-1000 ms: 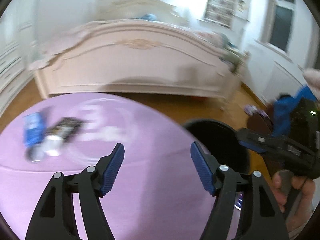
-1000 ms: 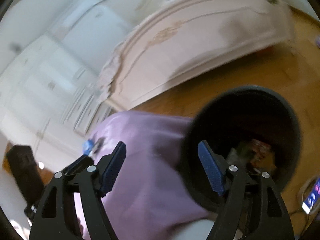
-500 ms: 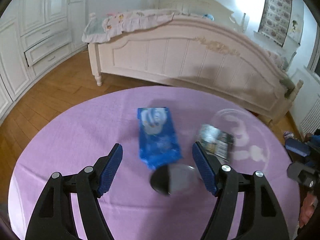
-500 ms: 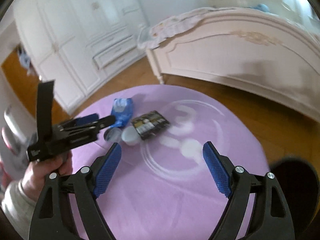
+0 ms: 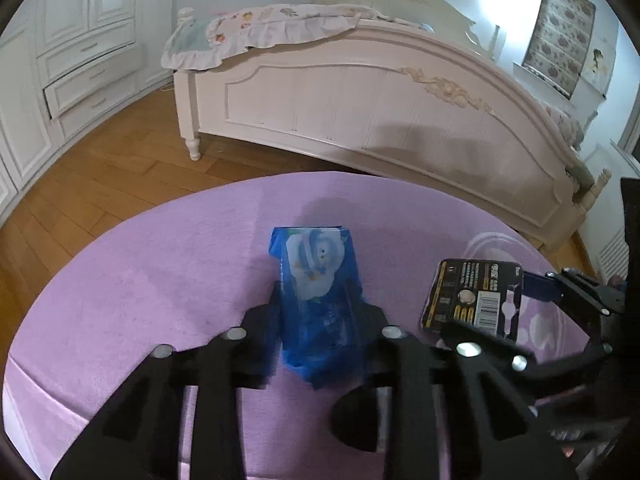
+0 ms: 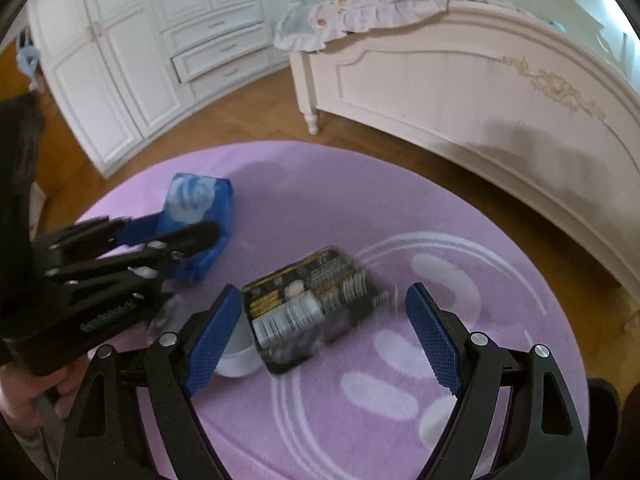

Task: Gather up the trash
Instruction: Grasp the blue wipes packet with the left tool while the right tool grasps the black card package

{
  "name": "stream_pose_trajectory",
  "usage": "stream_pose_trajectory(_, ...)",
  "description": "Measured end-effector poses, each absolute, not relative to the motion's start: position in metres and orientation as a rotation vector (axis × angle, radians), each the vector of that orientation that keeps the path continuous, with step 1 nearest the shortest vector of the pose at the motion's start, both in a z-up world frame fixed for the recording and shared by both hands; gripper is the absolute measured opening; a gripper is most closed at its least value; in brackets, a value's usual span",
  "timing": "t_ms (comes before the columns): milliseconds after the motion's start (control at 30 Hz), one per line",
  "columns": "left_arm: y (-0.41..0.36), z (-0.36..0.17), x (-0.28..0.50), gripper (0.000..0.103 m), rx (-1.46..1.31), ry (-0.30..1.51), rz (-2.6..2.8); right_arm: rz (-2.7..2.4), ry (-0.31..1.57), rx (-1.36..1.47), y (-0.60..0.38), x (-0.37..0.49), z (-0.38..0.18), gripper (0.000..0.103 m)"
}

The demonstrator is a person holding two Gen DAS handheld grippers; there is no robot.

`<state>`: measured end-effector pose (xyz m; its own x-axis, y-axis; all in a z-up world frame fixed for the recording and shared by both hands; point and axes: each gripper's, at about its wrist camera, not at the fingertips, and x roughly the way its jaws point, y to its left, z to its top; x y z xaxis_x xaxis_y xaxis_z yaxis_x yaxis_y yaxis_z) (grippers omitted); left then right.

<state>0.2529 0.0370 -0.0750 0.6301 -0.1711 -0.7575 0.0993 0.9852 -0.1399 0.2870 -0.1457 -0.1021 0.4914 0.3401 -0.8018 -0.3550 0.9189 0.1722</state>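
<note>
White bed (image 5: pixel 380 120) behind, round purple rug (image 6: pixel 320 208) on wooden floor, left gripper (image 5: pixel 320 312) just closed, clenched on blue wrapper (image 5: pixel 320 280) mid-rug, right gripper (image 6: pixel 316 336) released, spread around black battery pack (image 6: pixel 304 300), small white cup (image 6: pixel 240 356) beside it

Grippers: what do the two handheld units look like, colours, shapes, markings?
Both match: black plastic frames with triangular cut-outs and round silver screw heads. The right gripper has two fingers faced with blue, cross-hatch textured pads. The left gripper has the same blue pads on black fingers, and pale raised lettering on its body, too blurred to read. No cables visible. A light sleeve cuff shows at the left hand.
</note>
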Motion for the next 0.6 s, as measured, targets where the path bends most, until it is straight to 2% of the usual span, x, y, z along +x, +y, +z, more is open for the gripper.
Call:
stream_pose_trajectory(67, 0.041, -0.075, 0.249, 0.023, -0.108, 0.871, -0.162, 0.409, 0.972, -0.013, -0.148, 0.288, -0.102, 0.075)
stream_pose_trajectory(167, 0.043, -0.073, 0.244, 0.02, -0.117, 0.859, -0.166, 0.374, 0.978, -0.055, -0.151, 0.288, -0.102, 0.053)
stream_pose_trajectory(233, 0.041, -0.071, 0.239, 0.018, -0.112, 0.848, -0.169, 0.385, 0.986, -0.033, -0.156, 0.286, -0.101, 0.051)
stream_pose_trajectory(400, 0.04, -0.065, 0.222, 0.014, -0.123, 0.814, -0.186, 0.447, 0.989, 0.02, -0.161, 0.274, -0.1, 0.027)
stream_pose_trajectory(600, 0.045, -0.046, 0.19, 0.014, -0.149, 0.751, -0.203, 0.555, 0.919, 0.127, -0.163, 0.249, -0.08, 0.006)
